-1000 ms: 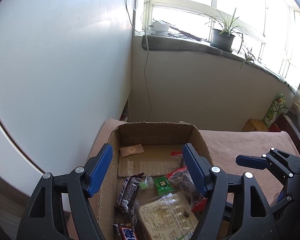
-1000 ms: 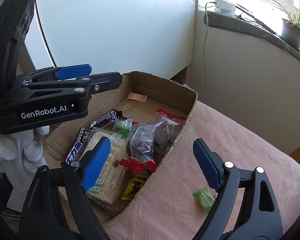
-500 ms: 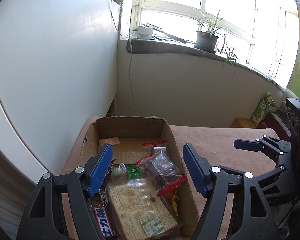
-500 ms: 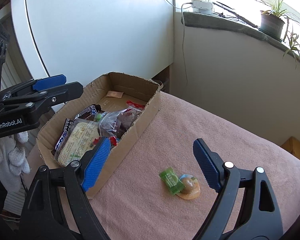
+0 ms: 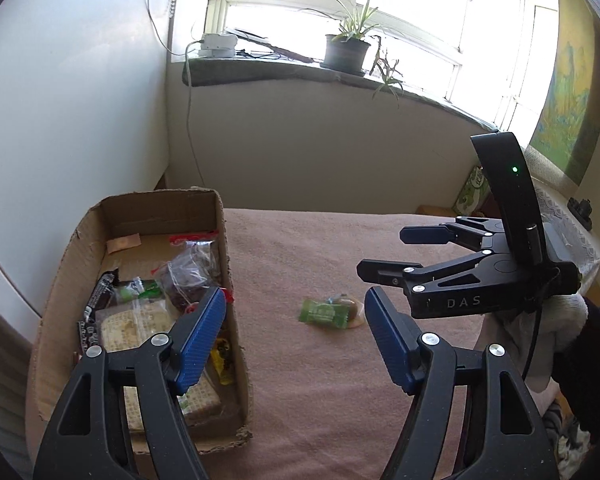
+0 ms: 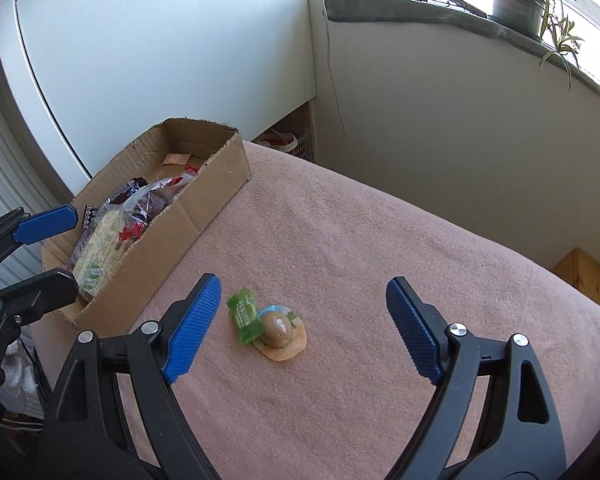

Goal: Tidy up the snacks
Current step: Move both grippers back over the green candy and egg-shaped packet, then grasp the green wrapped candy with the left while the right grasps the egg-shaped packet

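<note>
Tongs first: right gripper (image 6: 304,328) stands wide apart and empty, lower centre of its view, framing a green candy (image 6: 244,318) and jelly cup (image 6: 280,330) loose on the pink cloth (image 6: 380,240). Left gripper (image 5: 296,340) is closing on nothing. Upper left, cardboard box (image 6: 188,216) holds the gathered snack packets (image 5: 148,320).

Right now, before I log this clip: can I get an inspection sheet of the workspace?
Surface: pink blanket covers the table.
Job's things: cardboard box holding packaged snacks; green candy and brown jelly cup touching, outside the box.
Clutter: nothing seen.
Grippers: left hand-held gripper empty, jaws closing; right hand-held gripper open, empty, above the two loose snacks.
Cables: white cord down the wall.
Surroundings: windowsill, potted plant.
</note>
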